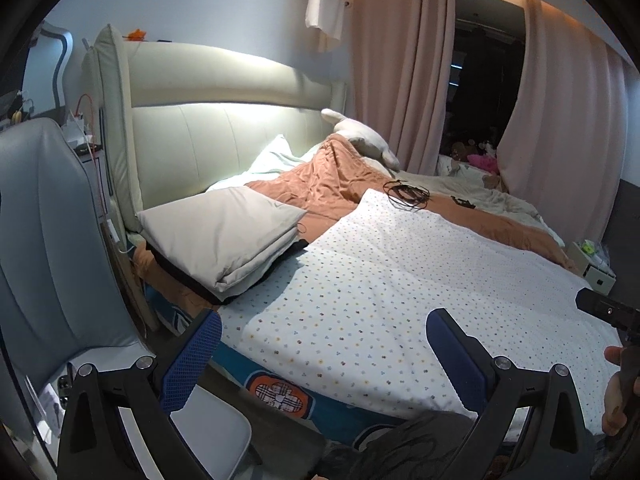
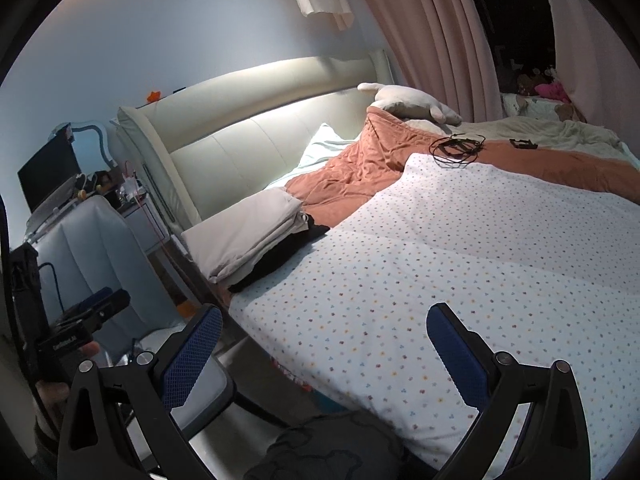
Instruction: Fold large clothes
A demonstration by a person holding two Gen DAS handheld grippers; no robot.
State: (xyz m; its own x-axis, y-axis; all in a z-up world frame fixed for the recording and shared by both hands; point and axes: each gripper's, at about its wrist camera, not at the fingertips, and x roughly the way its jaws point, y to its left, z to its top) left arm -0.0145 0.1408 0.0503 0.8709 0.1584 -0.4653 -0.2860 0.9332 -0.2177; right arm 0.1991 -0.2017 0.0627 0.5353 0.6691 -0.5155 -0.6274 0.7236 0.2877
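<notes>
Hovering wide open and empty, the left gripper (image 1: 324,340) and right gripper (image 2: 324,336) face the dotted white sheet (image 1: 400,280) spread flat across the bed (image 1: 280,396).

A cream padded headboard (image 1: 224,120) runs along the wall, with pink curtains (image 1: 400,80) hanging beside it. An orange quilt (image 1: 332,180) lies rumpled across the bed, a white plush toy (image 1: 364,136) resting at its top edge. A tangle of black cable (image 1: 406,194) sits on the quilt. A grey chair (image 1: 52,248) stands beside the bed, near a cluttered nightstand (image 2: 140,208).
</notes>
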